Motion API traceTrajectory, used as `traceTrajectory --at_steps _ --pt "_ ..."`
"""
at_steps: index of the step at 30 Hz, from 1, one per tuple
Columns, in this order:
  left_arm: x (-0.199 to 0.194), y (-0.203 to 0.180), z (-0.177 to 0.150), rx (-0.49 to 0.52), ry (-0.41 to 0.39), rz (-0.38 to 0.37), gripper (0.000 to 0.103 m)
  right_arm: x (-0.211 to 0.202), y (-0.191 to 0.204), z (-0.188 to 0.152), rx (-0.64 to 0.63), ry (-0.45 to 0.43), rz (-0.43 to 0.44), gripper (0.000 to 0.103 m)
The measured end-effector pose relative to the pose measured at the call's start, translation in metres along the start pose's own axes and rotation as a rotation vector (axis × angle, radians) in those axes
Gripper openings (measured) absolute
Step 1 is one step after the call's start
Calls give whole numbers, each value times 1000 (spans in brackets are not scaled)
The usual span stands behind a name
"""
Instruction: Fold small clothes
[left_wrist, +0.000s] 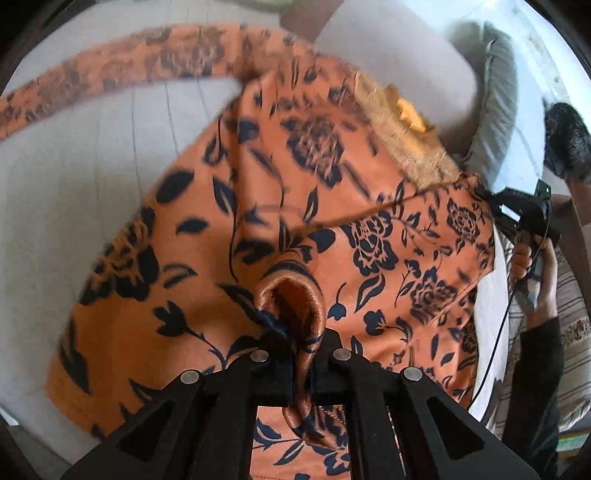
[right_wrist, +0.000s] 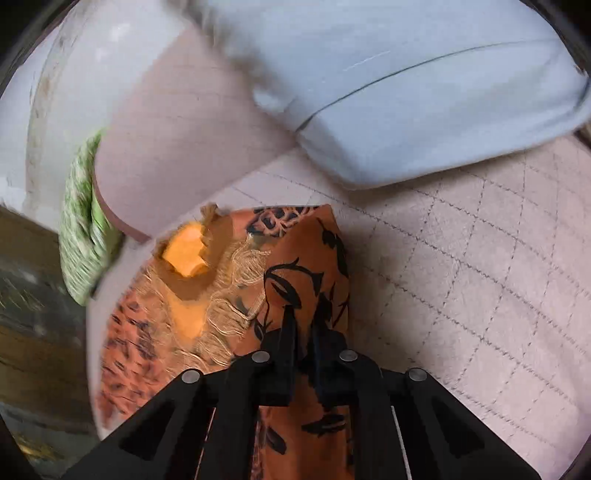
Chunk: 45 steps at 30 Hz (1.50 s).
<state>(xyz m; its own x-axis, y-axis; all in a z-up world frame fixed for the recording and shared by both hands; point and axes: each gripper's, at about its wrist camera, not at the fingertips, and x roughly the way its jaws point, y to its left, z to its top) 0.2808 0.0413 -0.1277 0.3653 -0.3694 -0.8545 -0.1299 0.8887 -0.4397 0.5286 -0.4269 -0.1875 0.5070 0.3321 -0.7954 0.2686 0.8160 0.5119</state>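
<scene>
An orange garment with dark blue flowers (left_wrist: 295, 206) hangs spread over the pale quilted bed. My left gripper (left_wrist: 301, 354) is shut on a bunched fold of its edge, with cloth squeezed between the jaws. In the left wrist view the right gripper (left_wrist: 524, 218) is seen at the garment's far right corner, held by a hand. In the right wrist view my right gripper (right_wrist: 304, 343) is shut on the same orange garment (right_wrist: 303, 266), whose frayed tan inner edge and a yellow lining patch (right_wrist: 184, 254) show to the left.
A pale quilted bed cover (right_wrist: 480, 277) lies below. A light blue pillow (right_wrist: 406, 92) sits at the back, with a green patterned cloth (right_wrist: 81, 236) at the left bed edge. A grey fringed cushion (left_wrist: 495, 99) and a striped cloth (left_wrist: 569, 332) are at the right.
</scene>
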Motion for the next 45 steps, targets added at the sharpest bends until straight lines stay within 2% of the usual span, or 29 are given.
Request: traceTrajectory --at_steps 1,2,4,5,6,7,8,9,10,12,13,15,18,20,22,24,26,27,28,29,34,35,37,38,40,44,45 --pt "0 -1 0 10 -18 32 4 -2 4 -2 -24 -16 -14 7" --pt "6 -2 -1 24 -13 74 4 6 6 -5 -50 8 -38 12" --pt "25 4 -4 -11 64 71 5 22 1 -10 -63 71 -84 20" --pt "28 4 -4 -12 77 67 5 20 -3 -14 -43 80 -74 20" --pt "26 1 -4 1 63 72 5 8 -5 -20 -26 51 -18 20" --pt "24 -1 -4 11 50 77 5 -7 -6 -29 -25 16 29 26" --pt "20 -5 -3 27 32 87 5 -27 -9 -43 -21 -24 57 37" --pt "19 -8 -3 37 20 95 5 -37 -13 -52 -14 -40 62 42" --pt "18 -8 -3 32 23 95 5 -50 -22 -69 -3 -54 60 44" --pt "21 -4 -4 0 41 71 5 -70 -33 -99 -27 -89 11 44" --pt "21 -1 -5 -11 51 62 5 -78 -35 -115 -83 -104 -41 44" --pt "23 4 -2 -26 62 56 6 -76 -34 -127 -163 -52 -123 44" --pt "25 4 -1 -12 52 74 6 -61 -30 -134 -218 7 -113 40" --pt "26 2 -2 -3 46 91 6 -46 -24 -136 -299 9 -155 40" --pt "28 -2 -3 10 41 109 6 -36 -15 -132 -339 4 -154 40" --pt "29 -5 -4 27 36 124 6 -32 -3 -122 -370 -52 -145 38" --pt "30 -6 -5 35 36 130 6 -28 2 -111 -349 -94 -103 38" --pt "31 -6 -5 36 36 130 6 -24 1 -109 -343 -85 -101 35" --pt "31 -6 -5 33 37 127 5 -19 1 -109 -340 -70 -134 13" --pt "30 -4 -4 29 38 121 5 -19 0 -110 -327 -68 -195 5" --pt "26 -3 -2 35 29 116 5 -62 -22 -107 -222 -172 -179 2" --pt "29 -3 -3 35 37 118 5 -63 -31 -106 -201 -170 -200 2" --pt "32 -4 -4 44 44 126 5 -52 -49 -103 -129 -112 -190 2" --pt "31 -6 -3 57 40 133 5 -54 -46 -105 -140 -115 -184 2" --pt "31 -6 -3 54 40 130 5 -64 -33 -105 -190 -150 -228 2" --pt "32 -5 -2 56 45 129 5 -48 -57 -106 -108 -72 -254 2" --pt "31 -5 -2 55 43 128 5 -51 -58 -105 -97 -84 -239 2"
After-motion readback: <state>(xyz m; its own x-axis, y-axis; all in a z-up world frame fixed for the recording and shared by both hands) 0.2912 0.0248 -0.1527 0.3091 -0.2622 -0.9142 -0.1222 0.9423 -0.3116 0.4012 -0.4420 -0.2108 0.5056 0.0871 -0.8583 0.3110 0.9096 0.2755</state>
